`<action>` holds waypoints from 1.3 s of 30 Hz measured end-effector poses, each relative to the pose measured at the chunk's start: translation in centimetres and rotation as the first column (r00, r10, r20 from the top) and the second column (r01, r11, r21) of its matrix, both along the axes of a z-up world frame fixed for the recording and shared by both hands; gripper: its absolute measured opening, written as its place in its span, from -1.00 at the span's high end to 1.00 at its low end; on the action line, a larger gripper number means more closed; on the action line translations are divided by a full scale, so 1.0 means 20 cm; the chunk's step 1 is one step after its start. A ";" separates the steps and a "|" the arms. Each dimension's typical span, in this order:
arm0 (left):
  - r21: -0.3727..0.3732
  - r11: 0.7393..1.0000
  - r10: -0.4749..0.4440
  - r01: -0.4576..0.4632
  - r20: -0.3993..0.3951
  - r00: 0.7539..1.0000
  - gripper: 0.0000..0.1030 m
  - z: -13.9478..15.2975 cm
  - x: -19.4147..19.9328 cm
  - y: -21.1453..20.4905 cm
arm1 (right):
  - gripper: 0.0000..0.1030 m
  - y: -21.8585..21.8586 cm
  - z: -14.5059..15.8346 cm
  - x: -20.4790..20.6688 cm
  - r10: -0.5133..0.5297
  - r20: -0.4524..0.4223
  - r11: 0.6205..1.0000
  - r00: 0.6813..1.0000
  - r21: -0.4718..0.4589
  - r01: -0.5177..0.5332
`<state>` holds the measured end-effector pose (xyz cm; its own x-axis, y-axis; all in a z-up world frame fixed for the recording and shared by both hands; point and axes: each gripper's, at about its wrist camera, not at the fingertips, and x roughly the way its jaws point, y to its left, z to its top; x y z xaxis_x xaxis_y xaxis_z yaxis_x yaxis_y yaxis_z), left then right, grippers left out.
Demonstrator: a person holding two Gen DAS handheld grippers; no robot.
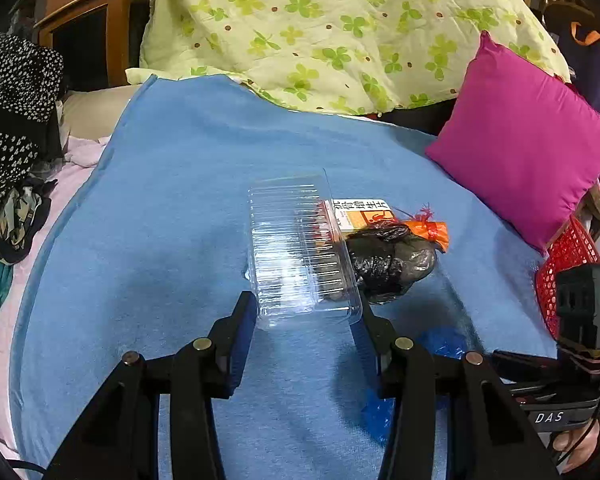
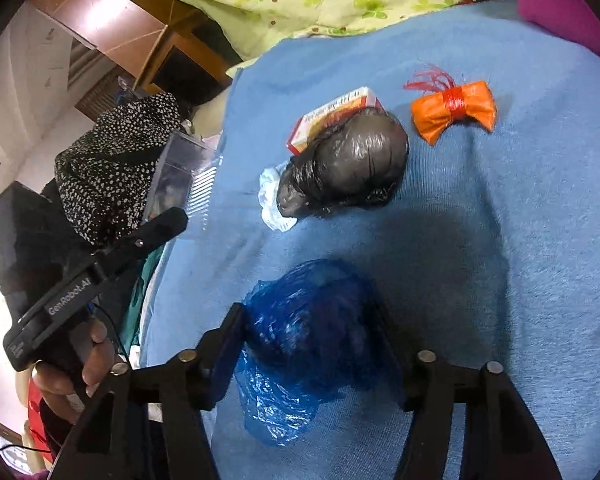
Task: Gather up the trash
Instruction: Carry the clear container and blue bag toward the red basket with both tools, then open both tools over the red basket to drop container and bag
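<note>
My left gripper is shut on a clear plastic clamshell box, held above the blue blanket; it also shows in the right wrist view. My right gripper is closed around a crumpled blue plastic bag on the blanket. A black plastic bag bundle lies ahead, with a white-and-orange medicine box behind it and white crumpled paper at its left. An orange wrapper tied with red string lies further right.
A magenta cushion and a red mesh basket are at the right. A green clover-print quilt is piled at the back. Black dotted clothing lies at the left edge of the bed.
</note>
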<state>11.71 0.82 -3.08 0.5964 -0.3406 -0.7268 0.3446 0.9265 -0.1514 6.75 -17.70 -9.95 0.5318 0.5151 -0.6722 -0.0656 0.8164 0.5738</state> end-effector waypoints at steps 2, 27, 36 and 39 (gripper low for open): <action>0.015 1.000 -0.004 0.004 0.007 1.000 0.04 0.00 -0.01 -0.02 | -0.19 -0.01 0.03 -0.01 -0.006 0.022 1.000 1.000 -0.019 0.006; -0.019 0.986 -0.164 0.166 0.080 0.983 0.04 0.07 -0.12 -0.42 | -0.19 -0.59 0.47 -0.39 -0.304 0.323 0.947 0.896 -0.004 0.323; -0.021 0.971 -0.234 0.238 0.132 0.963 0.04 0.18 -0.29 -0.62 | -0.19 -0.75 0.58 -0.55 -0.360 0.402 0.925 0.842 0.036 0.378; -0.021 0.961 -0.268 0.276 0.171 0.948 0.03 0.23 -0.36 -0.70 | -0.19 -0.80 0.60 -0.61 -0.378 0.425 0.916 0.822 0.041 0.400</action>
